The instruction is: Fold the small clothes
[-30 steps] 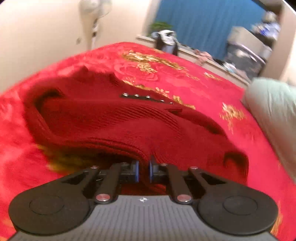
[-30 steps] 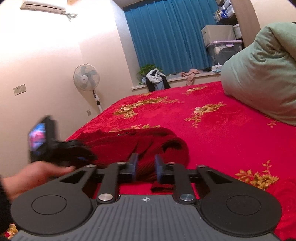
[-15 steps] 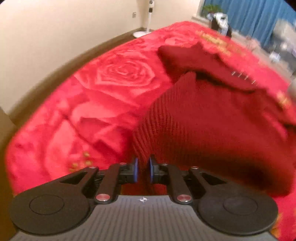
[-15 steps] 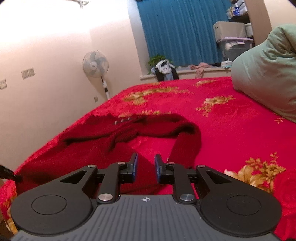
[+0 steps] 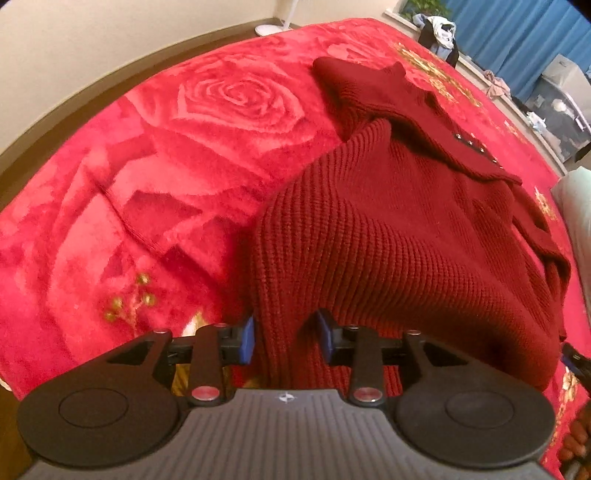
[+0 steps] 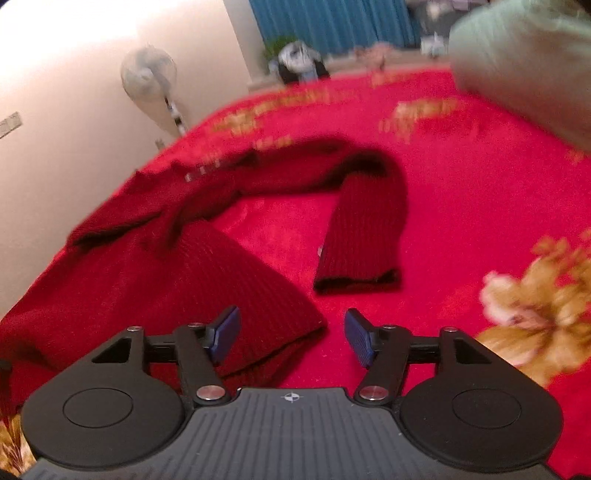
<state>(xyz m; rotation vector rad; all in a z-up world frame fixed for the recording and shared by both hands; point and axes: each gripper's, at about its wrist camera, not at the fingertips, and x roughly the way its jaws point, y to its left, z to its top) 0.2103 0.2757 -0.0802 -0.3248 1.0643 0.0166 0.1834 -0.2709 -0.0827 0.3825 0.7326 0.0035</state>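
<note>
The left hand-held gripper (image 5: 286, 338) has its blue-padded fingers (image 5: 246, 339) spread apart, with a fold of the dark red knitted sweater (image 5: 399, 236) lying loosely between them; the pads do not press on the cloth. The right hand-held gripper (image 6: 291, 338) is also spread wide, and the sweater's near corner (image 6: 236, 295) lies between its fingers, closer to the left pad, with bare bedspread under the right one.

The sweater lies on the red bedspread (image 5: 155, 184) with its rose pattern, near the bed's edge on the wall side. Seen from the left wrist, its ribbed body runs away from the gripper toward a collar part with a row of small metal studs (image 5: 476, 147). Seen from the right wrist, one sleeve (image 6: 364, 229) bends back toward the gripper, its cuff lying flat on the bedspread, apart from the sweater's body.

Beyond the sweater, a pale green pillow (image 6: 524, 62) sits on the far right side of the bed. A standing fan (image 6: 149, 77) is by the wall to the sweater's left, and blue curtains (image 6: 332, 18) hang behind the bed. The right wrist view is blurred.
</note>
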